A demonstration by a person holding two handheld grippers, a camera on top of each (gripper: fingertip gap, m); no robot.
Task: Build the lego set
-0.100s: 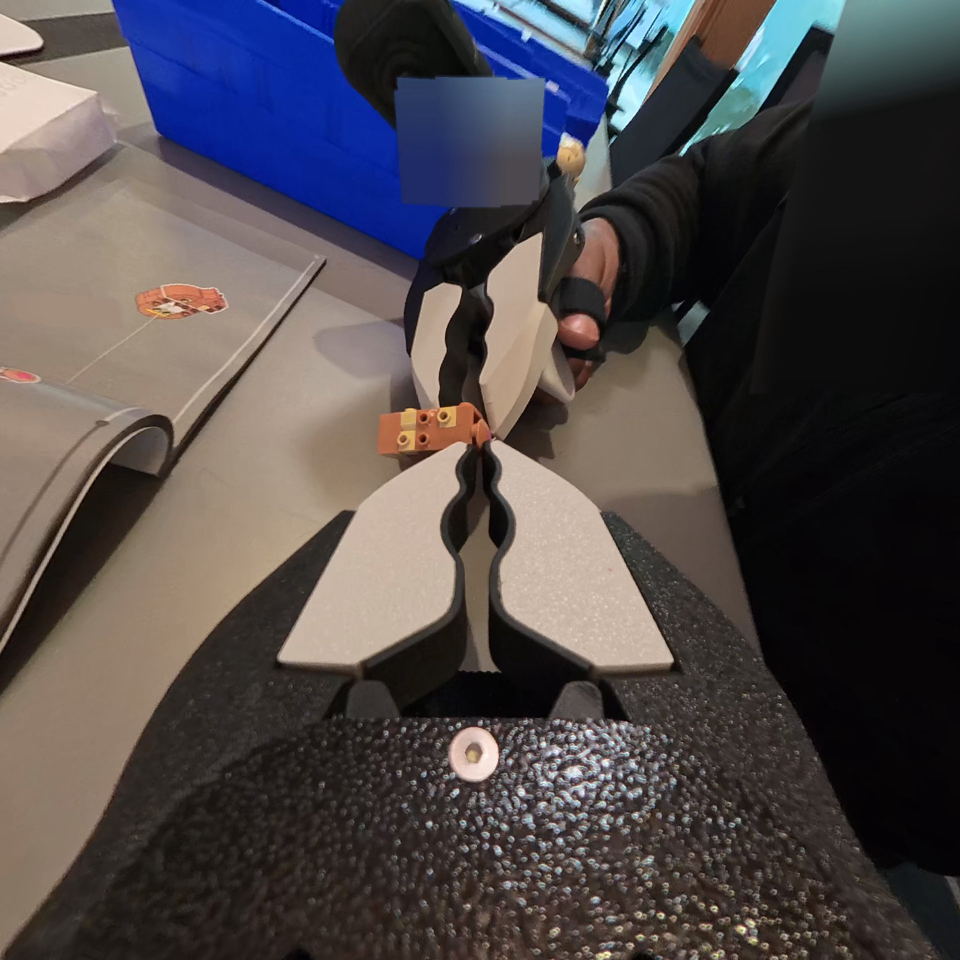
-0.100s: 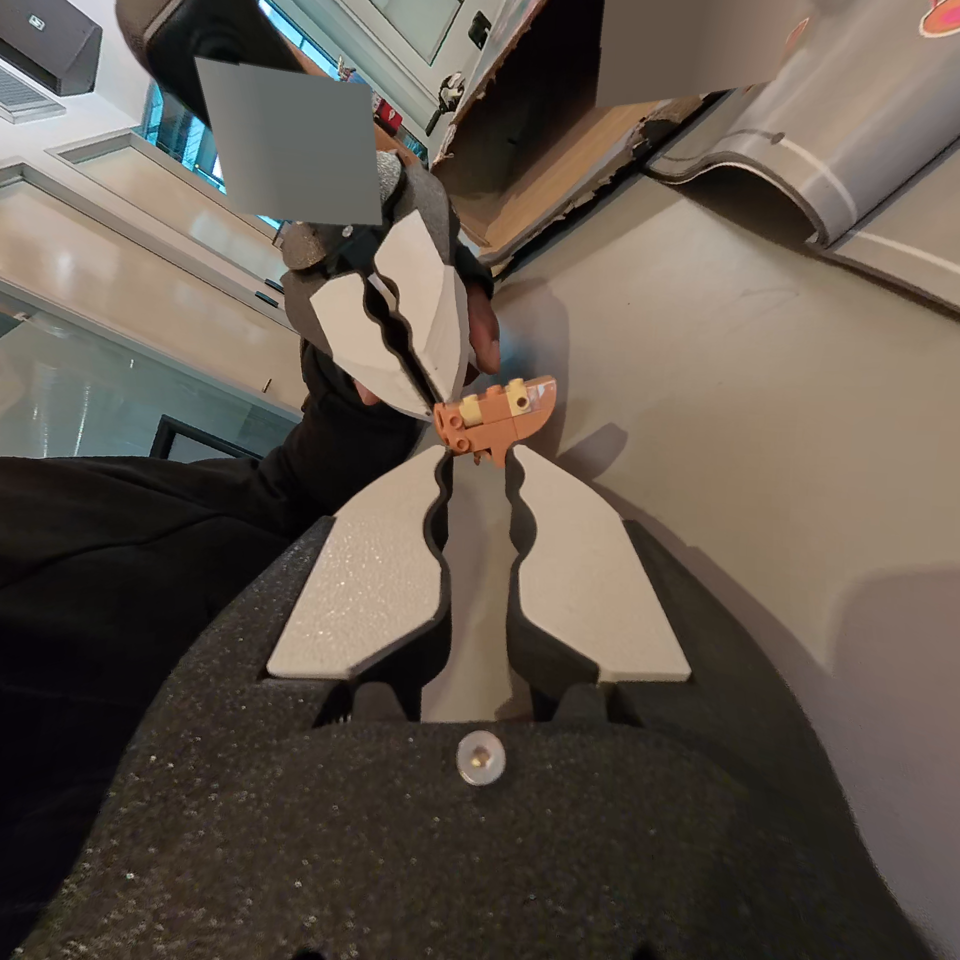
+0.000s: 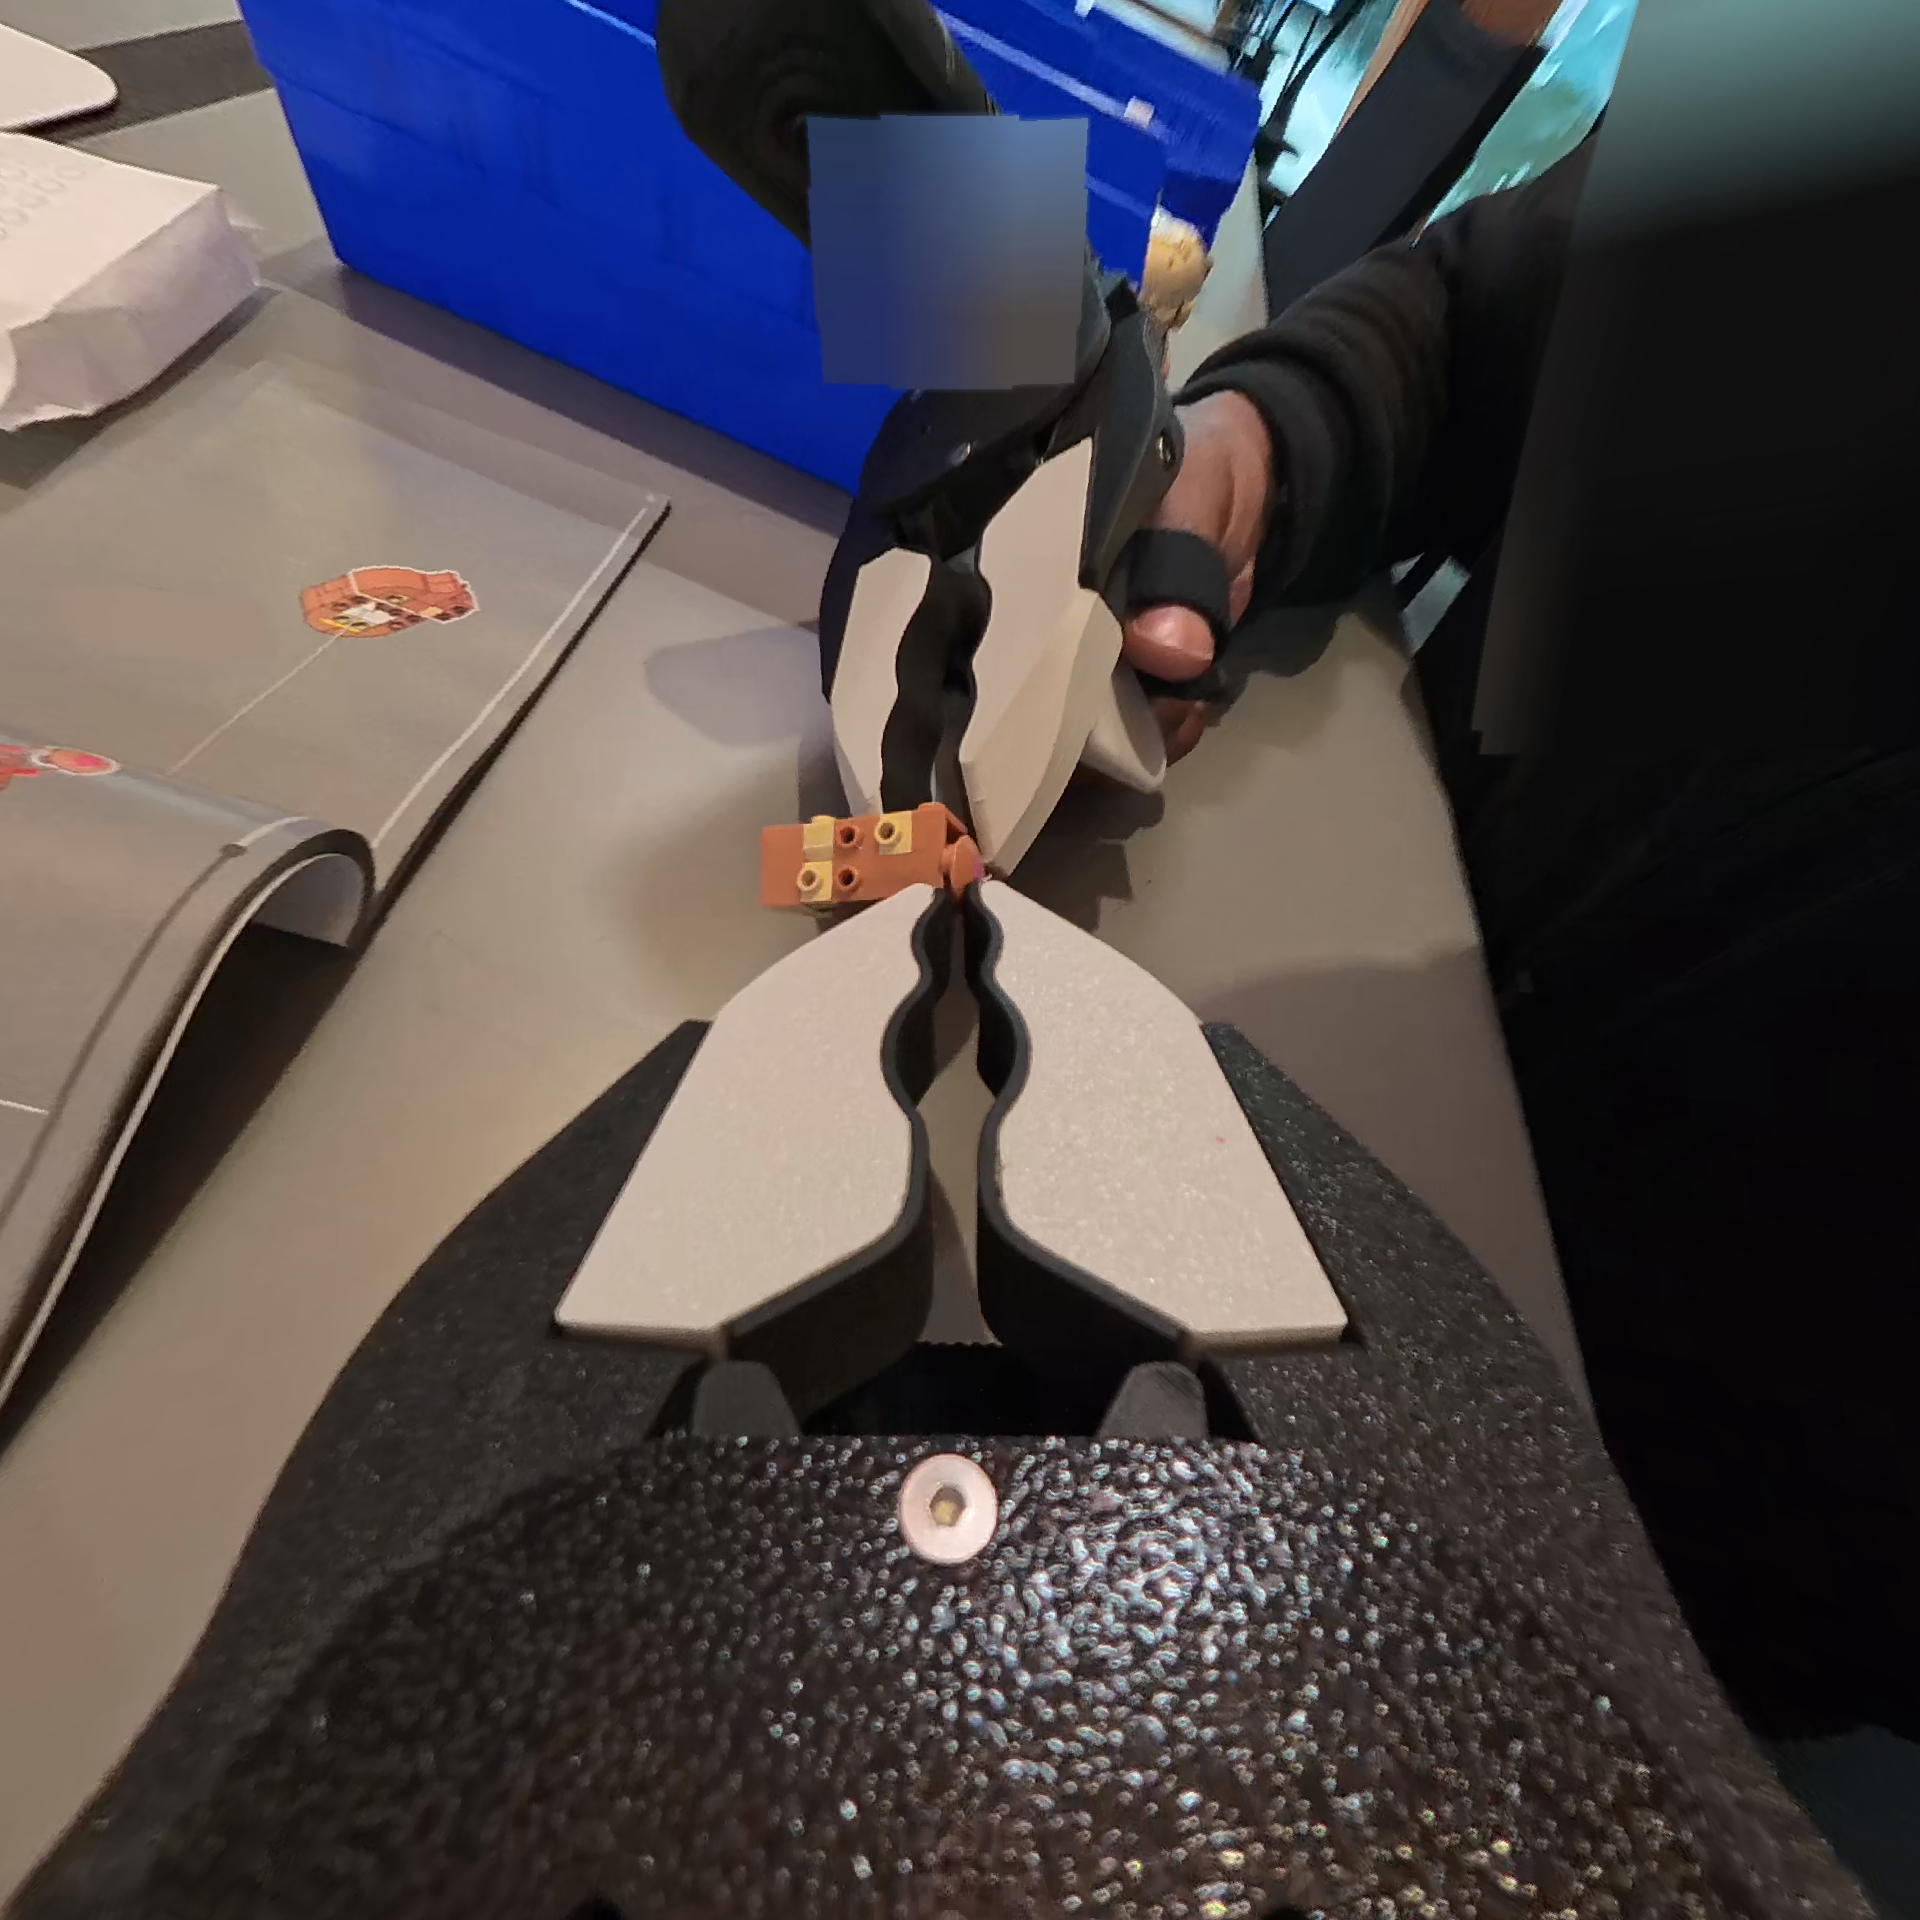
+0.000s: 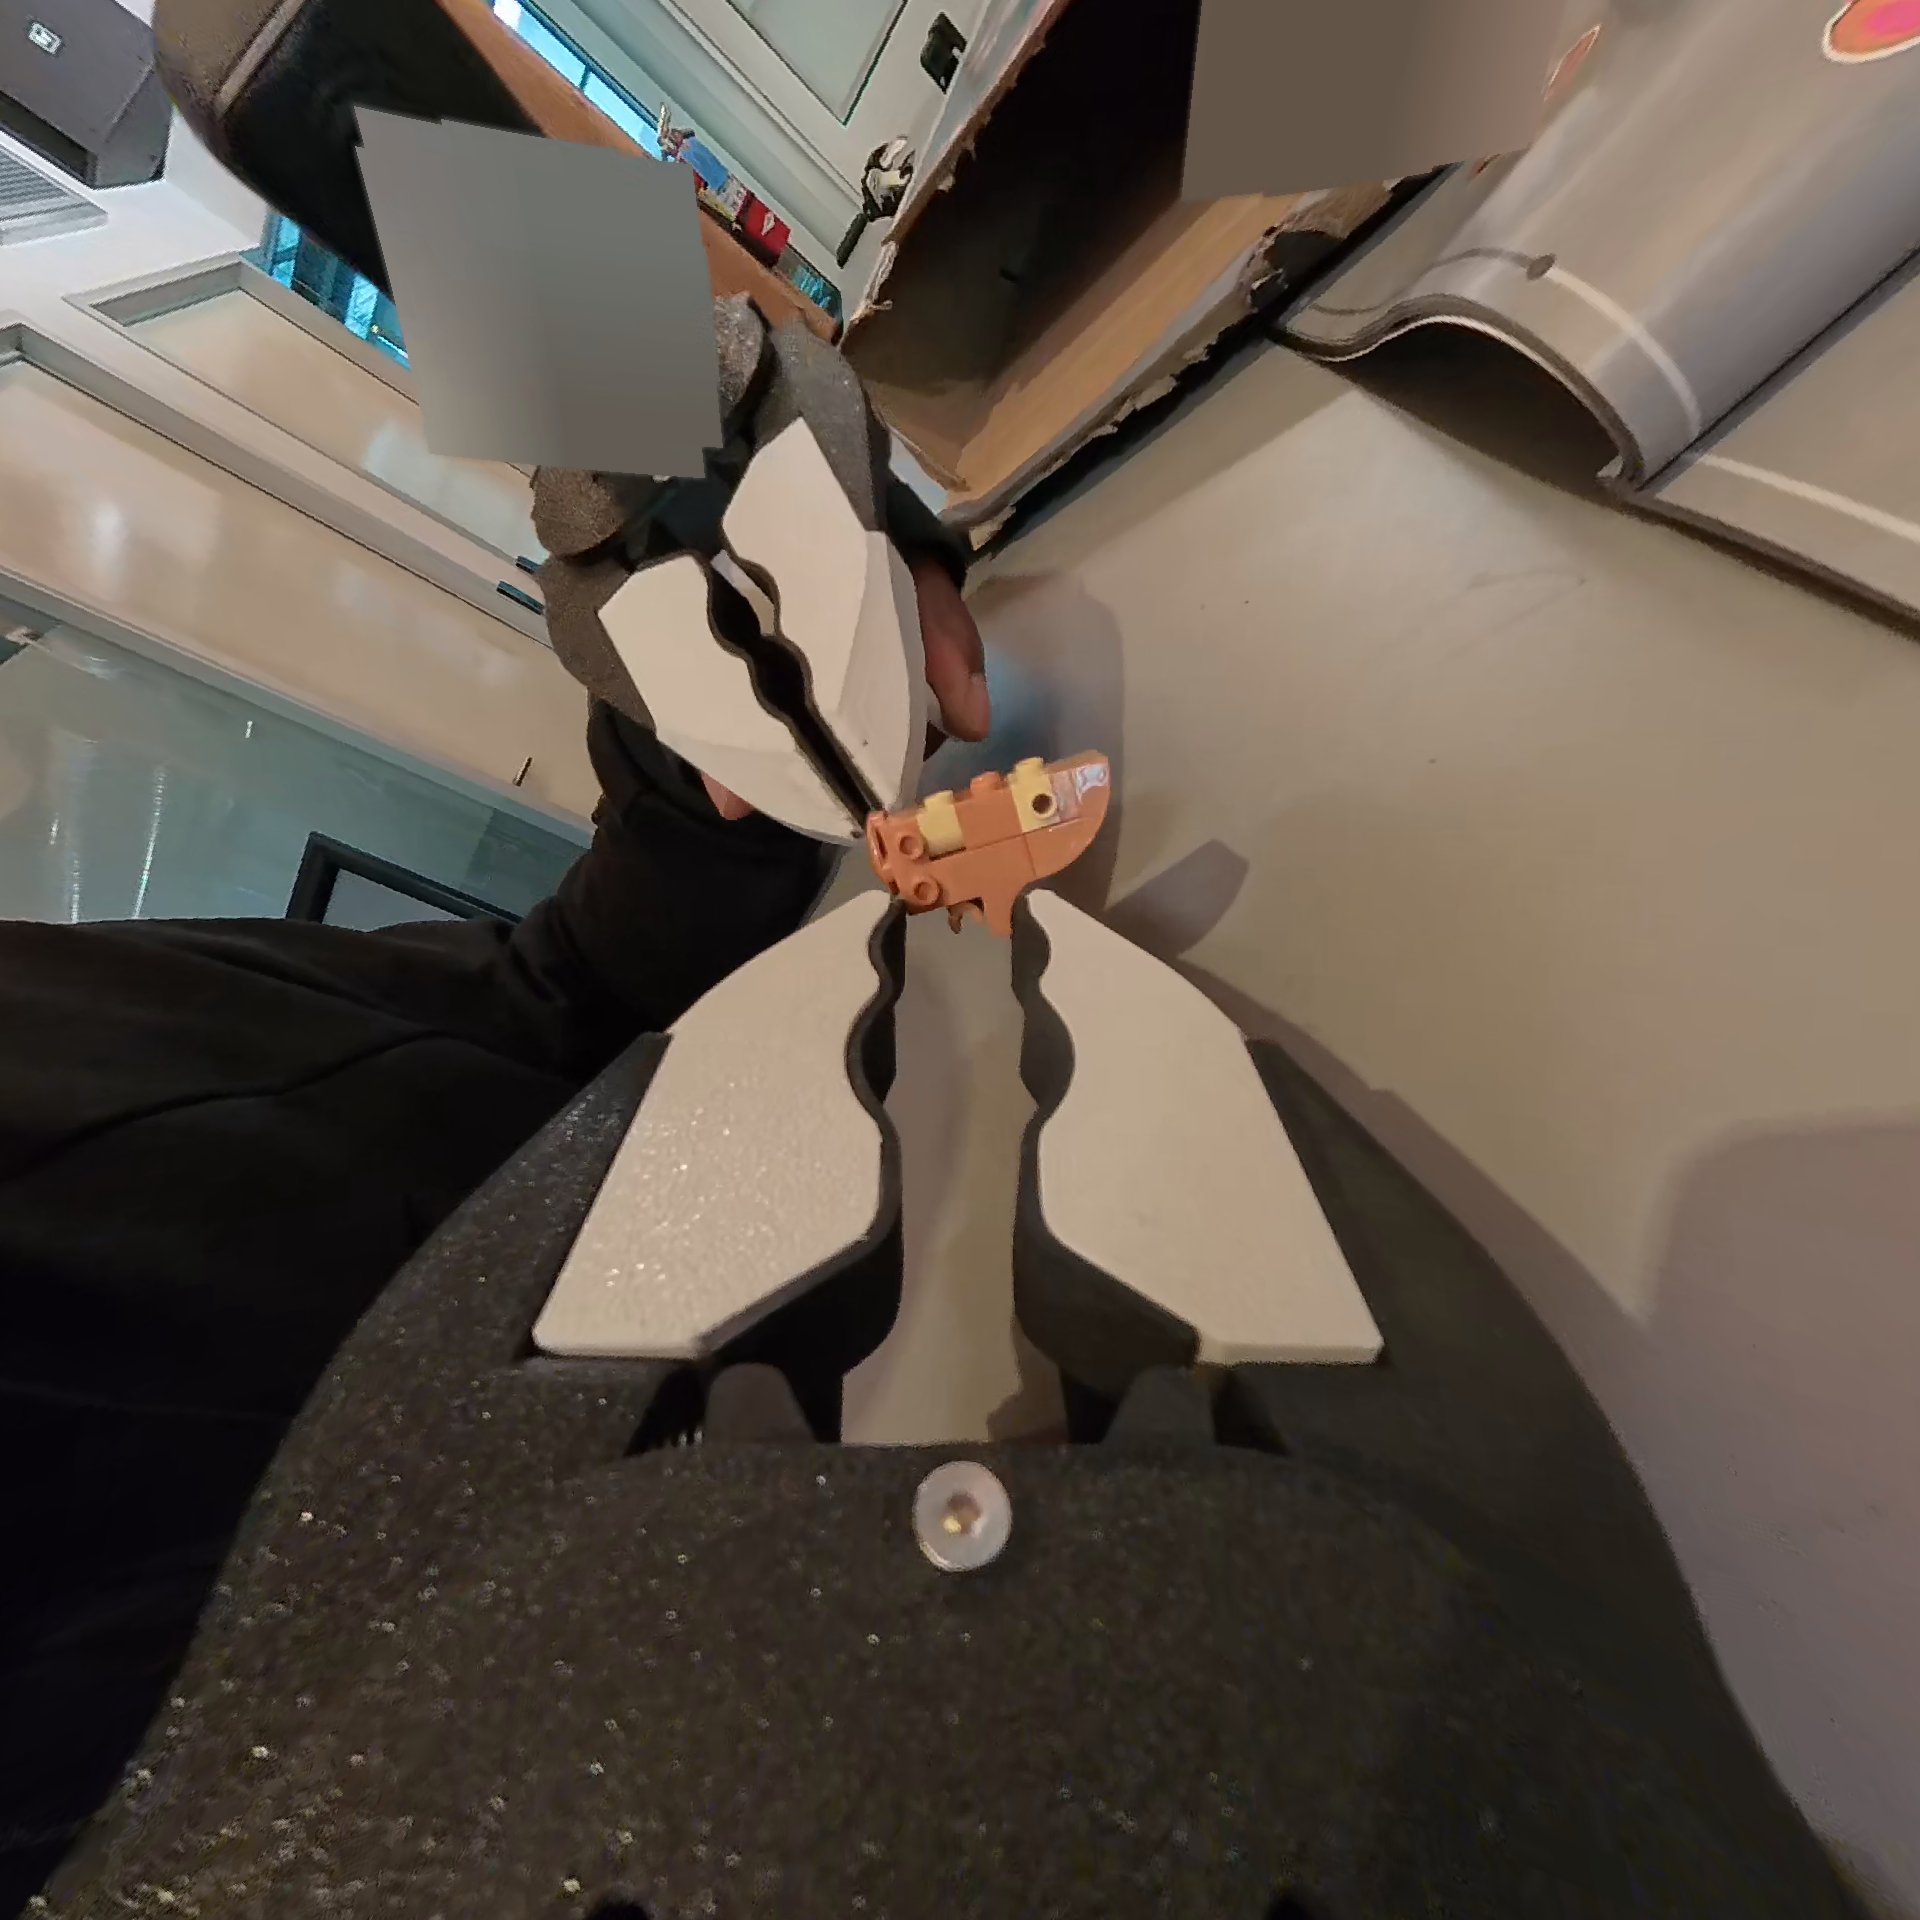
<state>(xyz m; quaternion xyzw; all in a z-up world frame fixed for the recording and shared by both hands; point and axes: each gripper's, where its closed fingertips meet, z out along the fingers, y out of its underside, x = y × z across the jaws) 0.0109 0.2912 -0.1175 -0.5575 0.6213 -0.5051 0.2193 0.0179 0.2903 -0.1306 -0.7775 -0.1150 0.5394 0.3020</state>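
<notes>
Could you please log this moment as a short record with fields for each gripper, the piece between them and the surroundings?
left gripper: fingers closed on a small round orange part at one end of the brick assembly
right gripper: fingers clamped across the orange brick assembly, held above the table
assembly: orange bricks with tan studs
table: grey
behind: blue bin
beside: open grey booklet

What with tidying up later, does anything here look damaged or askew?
The cardboard box beside the booklet has a ragged, torn edge. The booklet lies open with one page curled up in an arch. Nothing else stands out; the brick model looks whole.
</notes>
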